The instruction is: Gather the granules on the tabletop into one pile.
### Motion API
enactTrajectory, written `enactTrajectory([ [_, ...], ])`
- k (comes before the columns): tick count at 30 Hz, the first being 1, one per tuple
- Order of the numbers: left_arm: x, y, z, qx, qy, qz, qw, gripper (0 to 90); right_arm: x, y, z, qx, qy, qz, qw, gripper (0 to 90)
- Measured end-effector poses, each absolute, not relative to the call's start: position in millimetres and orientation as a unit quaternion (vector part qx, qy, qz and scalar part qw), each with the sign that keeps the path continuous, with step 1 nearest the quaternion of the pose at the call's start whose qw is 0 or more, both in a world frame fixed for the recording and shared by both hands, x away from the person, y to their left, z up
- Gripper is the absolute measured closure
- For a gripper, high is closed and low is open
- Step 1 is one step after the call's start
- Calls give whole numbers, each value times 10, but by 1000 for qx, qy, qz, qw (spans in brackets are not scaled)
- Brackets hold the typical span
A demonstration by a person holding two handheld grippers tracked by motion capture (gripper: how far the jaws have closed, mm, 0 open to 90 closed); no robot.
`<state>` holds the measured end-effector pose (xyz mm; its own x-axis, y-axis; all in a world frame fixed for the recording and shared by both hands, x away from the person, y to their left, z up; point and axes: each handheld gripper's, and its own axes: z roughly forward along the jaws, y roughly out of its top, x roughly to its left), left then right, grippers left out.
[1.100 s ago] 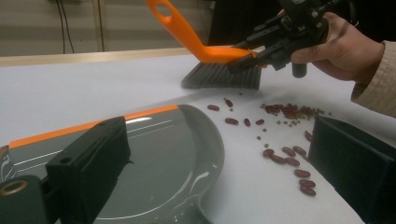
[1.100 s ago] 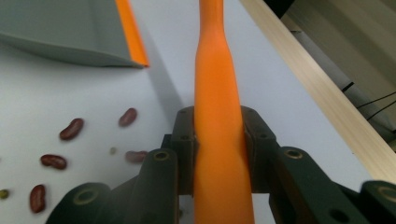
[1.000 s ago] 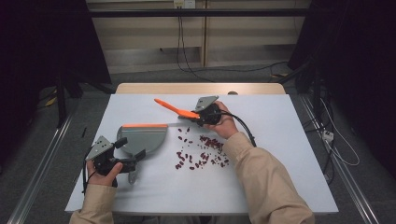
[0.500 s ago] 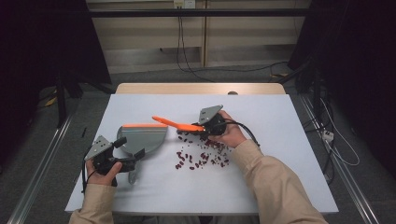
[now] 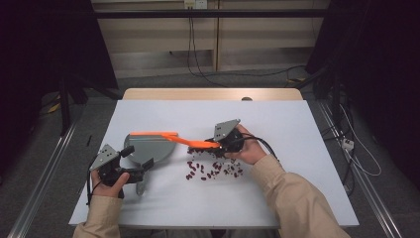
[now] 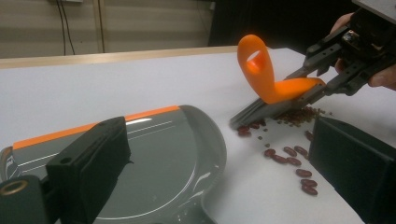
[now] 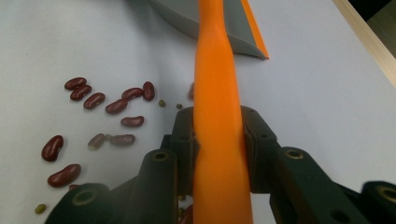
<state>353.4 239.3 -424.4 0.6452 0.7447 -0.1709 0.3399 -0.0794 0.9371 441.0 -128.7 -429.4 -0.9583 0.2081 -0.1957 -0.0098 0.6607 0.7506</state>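
A small hand brush (image 5: pixel 198 143) with an orange handle and grey bristles is gripped in the right gripper (image 5: pixel 221 145), whose jaws are clenched on the handle from both sides, as the right gripper view (image 7: pixel 218 140) makes plain. The brush lies almost level near the middle of the white table (image 5: pixel 307 163), its handle pointing left over the edge of the dustpan (image 5: pixel 151 148), its bristle end at the far side of a scatter of dark red beans (image 5: pixel 213 171). A few smaller greenish grains (image 7: pixel 161 102) lie among them. The grey dustpan, with an orange strip along its straight lip, sits left of the beans, and the left gripper (image 5: pixel 130 166) is at its near end. The frames suggest a grasp on the pan's handle, but whether those jaws are clenched cannot be told. Judging from this layout, the main risk is that the beans, being round and hard, roll or skip past the pan if swept briskly, some towards the near table edge. The pan's orange lip appears to face away from the beans, so a sweep could push them against its curved back instead of inside. A loose hold on the pan could also let it slide left under the brush's push.
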Motion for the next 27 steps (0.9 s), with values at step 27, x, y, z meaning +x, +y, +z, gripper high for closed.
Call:
enactTrajectory([
  [27, 3592, 2358, -4278, 714, 380, 172, 562, 52, 4488, -1720, -4165, 124, 878, 429, 173, 714],
])
